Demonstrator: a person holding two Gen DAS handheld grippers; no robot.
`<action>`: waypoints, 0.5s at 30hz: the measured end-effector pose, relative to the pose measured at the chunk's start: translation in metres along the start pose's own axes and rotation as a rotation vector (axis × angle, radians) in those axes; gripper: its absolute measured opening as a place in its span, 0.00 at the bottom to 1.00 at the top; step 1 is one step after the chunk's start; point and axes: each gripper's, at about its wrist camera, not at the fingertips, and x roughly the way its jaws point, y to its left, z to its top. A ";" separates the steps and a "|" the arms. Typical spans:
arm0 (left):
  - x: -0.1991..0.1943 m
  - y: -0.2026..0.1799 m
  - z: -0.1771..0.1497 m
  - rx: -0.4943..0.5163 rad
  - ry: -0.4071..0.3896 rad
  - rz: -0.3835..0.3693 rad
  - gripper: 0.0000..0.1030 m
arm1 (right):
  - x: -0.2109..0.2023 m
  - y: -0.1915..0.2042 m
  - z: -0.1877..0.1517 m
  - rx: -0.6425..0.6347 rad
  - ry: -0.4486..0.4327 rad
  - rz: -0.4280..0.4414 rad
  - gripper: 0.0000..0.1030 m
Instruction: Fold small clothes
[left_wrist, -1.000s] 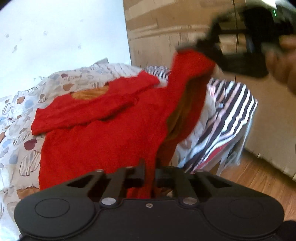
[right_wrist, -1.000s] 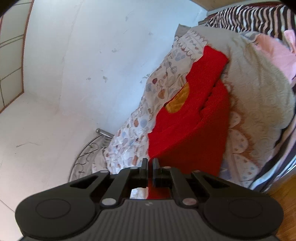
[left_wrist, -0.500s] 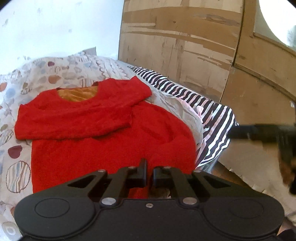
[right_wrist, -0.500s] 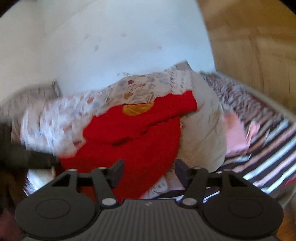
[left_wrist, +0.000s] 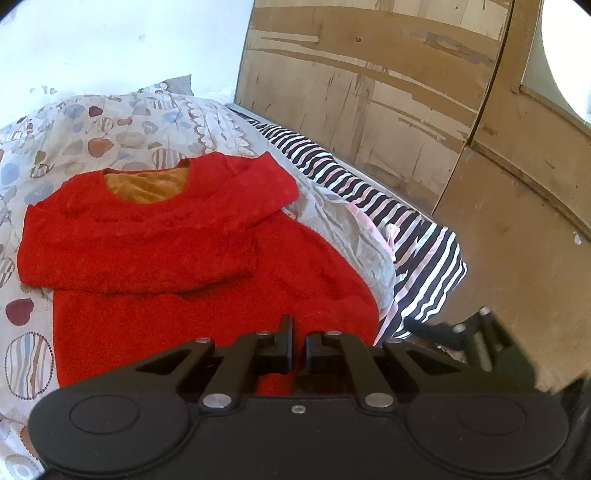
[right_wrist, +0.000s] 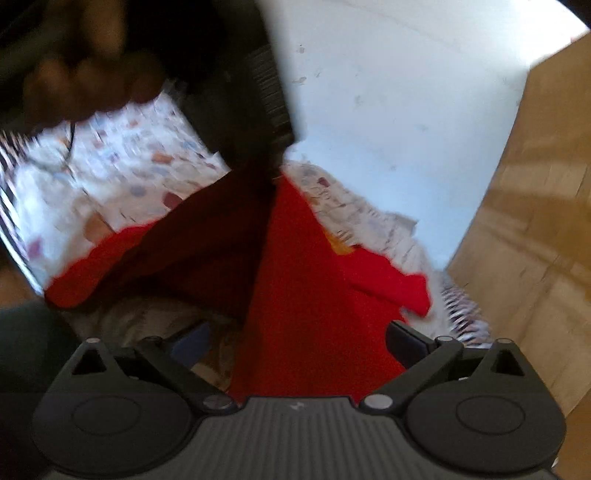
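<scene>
A red sweater (left_wrist: 177, 266) with an orange inner neck lies on the patterned bedspread (left_wrist: 74, 140), both sleeves folded across its chest. My left gripper (left_wrist: 298, 347) is shut on the sweater's bottom hem at the bed's near edge. My right gripper (right_wrist: 297, 341) is open and empty, its fingers wide apart, close over the sweater's hem (right_wrist: 317, 295); this view is blurred. The right gripper also shows in the left wrist view (left_wrist: 465, 332), low to the right of the bed's edge.
A striped sheet (left_wrist: 417, 251) and a grey blanket (left_wrist: 343, 225) hang off the bed's right side. A worn wooden wardrobe (left_wrist: 406, 110) stands behind. A white wall (left_wrist: 110, 44) is at the back. A hand and the left gripper's body (right_wrist: 92, 66) fill the right wrist view's top left.
My right gripper let go of the sweater's hem corner, opened, and swung down to the right of the bed. The lifted corner dropped flat. My left gripper stayed shut on the hem.
</scene>
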 end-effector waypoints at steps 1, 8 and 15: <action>0.000 0.000 0.000 -0.001 -0.001 -0.002 0.05 | 0.006 0.011 -0.001 -0.039 0.013 -0.029 1.00; -0.002 -0.001 -0.009 -0.013 0.005 -0.034 0.05 | 0.034 0.047 -0.012 -0.208 0.038 -0.276 0.96; -0.007 0.006 -0.014 -0.033 -0.013 -0.062 0.05 | -0.001 0.043 -0.018 -0.234 -0.027 -0.287 0.39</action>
